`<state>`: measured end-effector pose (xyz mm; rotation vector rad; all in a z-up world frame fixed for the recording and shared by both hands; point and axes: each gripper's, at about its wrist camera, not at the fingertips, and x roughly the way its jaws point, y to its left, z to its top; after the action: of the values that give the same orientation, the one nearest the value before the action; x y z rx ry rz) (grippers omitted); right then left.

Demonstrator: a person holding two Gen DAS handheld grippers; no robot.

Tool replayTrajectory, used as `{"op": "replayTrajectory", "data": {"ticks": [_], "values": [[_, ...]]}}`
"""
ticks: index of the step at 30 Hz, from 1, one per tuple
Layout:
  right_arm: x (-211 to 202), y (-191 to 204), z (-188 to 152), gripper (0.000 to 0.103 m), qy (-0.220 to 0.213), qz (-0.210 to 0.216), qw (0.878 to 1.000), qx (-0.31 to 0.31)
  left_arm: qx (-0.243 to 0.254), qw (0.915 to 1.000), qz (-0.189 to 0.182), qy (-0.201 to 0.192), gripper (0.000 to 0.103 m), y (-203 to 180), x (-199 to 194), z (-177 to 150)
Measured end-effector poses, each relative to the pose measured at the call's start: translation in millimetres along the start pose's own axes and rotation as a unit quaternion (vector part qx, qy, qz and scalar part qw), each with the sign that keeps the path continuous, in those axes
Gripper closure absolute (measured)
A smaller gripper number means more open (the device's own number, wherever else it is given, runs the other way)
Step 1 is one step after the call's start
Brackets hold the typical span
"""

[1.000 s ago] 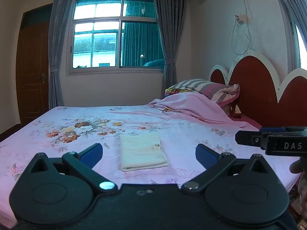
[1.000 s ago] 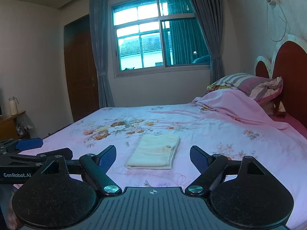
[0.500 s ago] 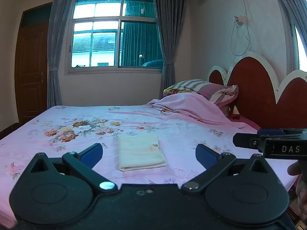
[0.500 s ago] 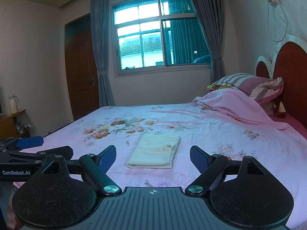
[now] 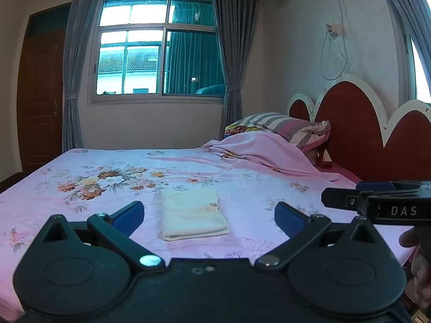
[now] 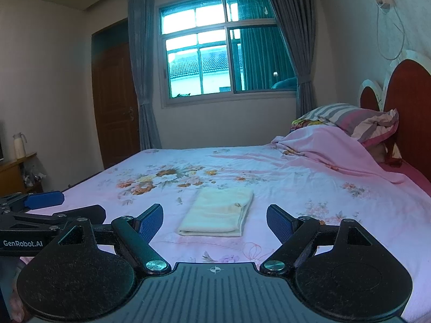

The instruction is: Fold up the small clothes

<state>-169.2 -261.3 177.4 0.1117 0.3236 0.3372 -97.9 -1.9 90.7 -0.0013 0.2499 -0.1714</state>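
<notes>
A small cream garment (image 5: 192, 213) lies folded into a neat rectangle on the pink floral bed sheet (image 5: 107, 177). It also shows in the right wrist view (image 6: 218, 212). My left gripper (image 5: 209, 216) is open and empty, held above the near edge of the bed, short of the garment. My right gripper (image 6: 215, 222) is open and empty too, at about the same distance from it. Each gripper shows at the edge of the other's view: the right one (image 5: 377, 202) and the left one (image 6: 35, 210).
A rumpled pink blanket (image 5: 258, 150) and striped pillows (image 5: 285, 126) lie at the head of the bed by the red headboard (image 5: 358, 134). A window (image 5: 159, 62), a wooden door (image 6: 115, 102) and a side table with a jug (image 6: 18, 145) stand beyond.
Both grippers have drifted slightly; the folded garment sits a little further left and lower in the left view. Both stay open and empty.
</notes>
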Motion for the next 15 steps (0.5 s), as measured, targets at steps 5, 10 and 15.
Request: {"op": "replayTrajectory", "data": {"ticks": [5,10,15], "values": [[0.3,-0.4,-0.1,0.020,0.001,0.000,1.000,0.000,0.000,1.0000,-0.002,-0.002,0.001,-0.3,-0.9,-0.1],[0.9,-1.2,-0.1,0.020,0.001,0.000,1.000,0.000,0.003,1.0000,0.004,-0.004,0.001,0.3,-1.5,0.9],[0.7,-1.1,0.0,0.019,0.000,0.000,1.000,0.000,0.000,1.0000,0.005,-0.005,0.001,4.1,-2.0,1.3]]}}
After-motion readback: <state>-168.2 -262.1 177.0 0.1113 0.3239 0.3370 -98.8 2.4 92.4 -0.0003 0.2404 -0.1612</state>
